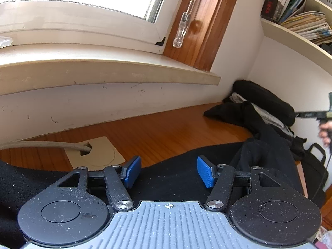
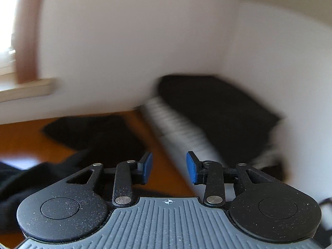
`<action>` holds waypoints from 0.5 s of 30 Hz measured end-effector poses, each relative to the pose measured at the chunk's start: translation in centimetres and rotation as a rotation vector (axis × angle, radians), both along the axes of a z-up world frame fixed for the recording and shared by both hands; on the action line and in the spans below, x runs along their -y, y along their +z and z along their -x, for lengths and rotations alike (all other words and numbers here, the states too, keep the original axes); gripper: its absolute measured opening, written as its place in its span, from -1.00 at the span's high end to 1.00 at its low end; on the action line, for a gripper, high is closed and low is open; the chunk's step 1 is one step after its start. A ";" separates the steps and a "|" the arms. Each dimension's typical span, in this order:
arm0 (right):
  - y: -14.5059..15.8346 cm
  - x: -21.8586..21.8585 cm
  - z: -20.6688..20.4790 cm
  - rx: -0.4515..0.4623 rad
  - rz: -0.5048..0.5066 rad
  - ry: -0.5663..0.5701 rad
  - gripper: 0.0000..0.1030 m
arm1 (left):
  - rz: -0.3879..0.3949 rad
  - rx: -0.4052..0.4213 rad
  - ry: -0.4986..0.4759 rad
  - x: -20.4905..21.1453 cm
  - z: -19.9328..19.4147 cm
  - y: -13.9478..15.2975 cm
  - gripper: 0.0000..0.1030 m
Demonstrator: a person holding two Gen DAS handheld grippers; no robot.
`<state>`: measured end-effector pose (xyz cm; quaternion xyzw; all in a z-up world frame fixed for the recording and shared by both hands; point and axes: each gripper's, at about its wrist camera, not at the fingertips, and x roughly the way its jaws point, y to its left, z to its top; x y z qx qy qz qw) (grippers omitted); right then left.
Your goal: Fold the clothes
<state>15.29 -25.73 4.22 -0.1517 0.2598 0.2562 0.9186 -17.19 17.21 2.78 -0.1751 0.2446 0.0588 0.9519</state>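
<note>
In the left wrist view, a grey cable enters from the left edge and runs into a beige cable port set in the wooden desk, at lower left of centre. Above them, the pale window sill spans the upper left. A black garment lies flat on the desk across the bottom of the frame, its long axis running left to right. The left gripper hangs over it with its blue pads spread well apart and nothing between them.

Right of centre, the cloth bunches up into a rumpled mound that trails toward a pile of clothes in the corner against the white wall: black pieces with a grey-and-white striped one between them, the pile stretching from upper left to lower right. At the upper right, a shelf holds books and magazines; the print on one dark spine is too small to read. At the right edge, a hand holds the handle of the other tool.

The right wrist view is heavily blurred. At the lower left lies dark cloth. The right gripper sits at centre, its pads partly apart and empty, over bare wood. Up and to the right is the striped piece, slanting from upper left to lower right, with a black folded piece beyond it.
</note>
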 end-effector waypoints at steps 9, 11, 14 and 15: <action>-3.4 -6.4 1.8 -0.168 -0.111 0.128 0.09 | -0.001 -0.004 -0.001 0.0 -0.1 0.0 -0.26; -3.6 -6.7 1.6 -0.183 -0.116 0.120 0.09 | -0.004 -0.004 0.000 0.1 -0.1 0.0 -0.26; -3.6 -6.7 1.7 -0.198 -0.133 0.112 0.09 | -0.007 -0.004 0.000 0.1 -0.1 0.0 -0.26; -3.6 -6.5 1.9 -0.204 -0.139 0.111 0.09 | -0.007 -0.005 0.000 0.2 -0.1 0.0 -0.26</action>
